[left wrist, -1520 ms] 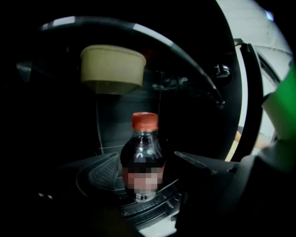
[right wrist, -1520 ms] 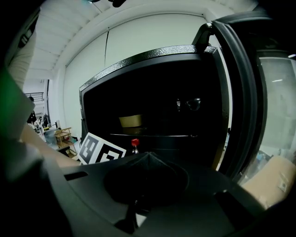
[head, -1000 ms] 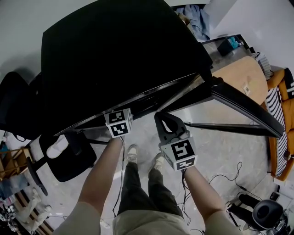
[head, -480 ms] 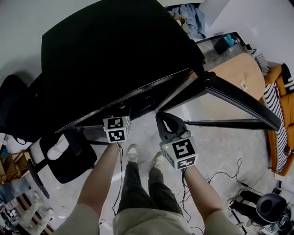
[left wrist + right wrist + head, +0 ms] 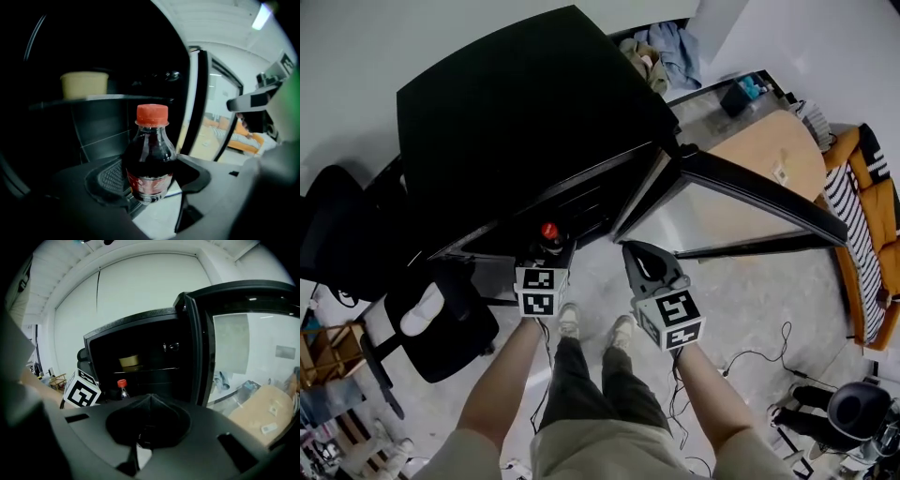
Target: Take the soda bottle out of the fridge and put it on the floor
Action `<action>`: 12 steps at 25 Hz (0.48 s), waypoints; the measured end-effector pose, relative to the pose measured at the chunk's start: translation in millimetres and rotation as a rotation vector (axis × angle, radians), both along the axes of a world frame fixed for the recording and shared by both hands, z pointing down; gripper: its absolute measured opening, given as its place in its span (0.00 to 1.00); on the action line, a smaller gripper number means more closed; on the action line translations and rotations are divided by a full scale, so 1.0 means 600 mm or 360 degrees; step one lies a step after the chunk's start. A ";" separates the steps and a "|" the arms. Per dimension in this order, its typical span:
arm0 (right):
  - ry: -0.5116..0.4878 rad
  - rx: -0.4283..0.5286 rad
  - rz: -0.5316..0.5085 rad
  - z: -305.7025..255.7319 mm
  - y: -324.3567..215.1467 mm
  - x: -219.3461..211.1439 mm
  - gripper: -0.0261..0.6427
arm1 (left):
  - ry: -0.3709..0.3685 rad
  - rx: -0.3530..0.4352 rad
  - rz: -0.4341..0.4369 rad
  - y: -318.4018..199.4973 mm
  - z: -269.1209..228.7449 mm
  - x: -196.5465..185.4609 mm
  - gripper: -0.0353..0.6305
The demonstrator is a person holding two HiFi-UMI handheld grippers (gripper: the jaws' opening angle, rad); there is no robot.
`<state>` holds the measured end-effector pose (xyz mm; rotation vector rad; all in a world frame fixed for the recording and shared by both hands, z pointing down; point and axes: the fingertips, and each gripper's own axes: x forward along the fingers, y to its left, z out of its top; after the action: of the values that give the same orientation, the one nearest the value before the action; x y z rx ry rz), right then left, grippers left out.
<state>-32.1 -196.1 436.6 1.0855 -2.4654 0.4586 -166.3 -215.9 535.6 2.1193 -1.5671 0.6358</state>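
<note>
1. Slippage is the main risk. Your left gripper (image 5: 151,183) has its jaws set wide around the lower body of the soda bottle (image 5: 150,154), at the label (image 5: 147,182). That smooth round wall probably gives the pads little to bite on, so a jerk or a tilt on the way down could let the bottle slide or twist out.
2. Knocks come next. The bottle hangs at the open mouth of the fridge (image 5: 525,122), with the shelf (image 5: 98,97) and its beige tub (image 5: 84,84) behind it and the fridge door (image 5: 759,197) standing open to your right. A careless swing could clip the fridge's front edge or the door.
3. Landing needs care. The floor (image 5: 741,300) carries cables (image 5: 769,352) near your right side and a chair (image 5: 441,328) on your left. A tall bottle set on a cable or released at a lean would likely tip over.
4. Backup is not ready. Your right gripper (image 5: 148,399) has its jaws closed together on nothing, beside the left one, so it cannot catch or steady the bottle as it stands.
5. Appearance:
   - The bottle is small and made of clear plastic, with dark cola up to the shoulder.
   - It has a red screw cap (image 5: 152,114) and a red label band low on the body.
   - It is upright, and in the left gripper view its base rests on no surface.
</note>
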 end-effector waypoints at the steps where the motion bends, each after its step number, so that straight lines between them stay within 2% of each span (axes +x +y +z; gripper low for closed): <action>1: -0.0022 -0.0009 0.0015 -0.009 0.005 0.006 0.03 | -0.0016 0.0005 0.0042 0.006 -0.013 0.009 0.50; 4: -0.0055 -0.0009 0.0044 -0.040 0.023 0.025 0.03 | -0.0071 0.0063 0.0187 0.023 -0.066 0.043 0.50; 6: -0.0063 0.0008 0.0062 -0.065 0.034 0.038 0.03 | -0.0068 0.0096 0.0257 0.035 -0.104 0.062 0.50; 12: -0.0082 0.0064 0.0125 -0.150 0.058 0.064 0.03 | -0.0007 0.0192 0.0350 0.056 -0.224 0.090 0.50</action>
<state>6.2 -161.3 346.5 1.2047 -2.4935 0.4682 -112.0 -182.3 401.3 2.4041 -1.4177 0.6311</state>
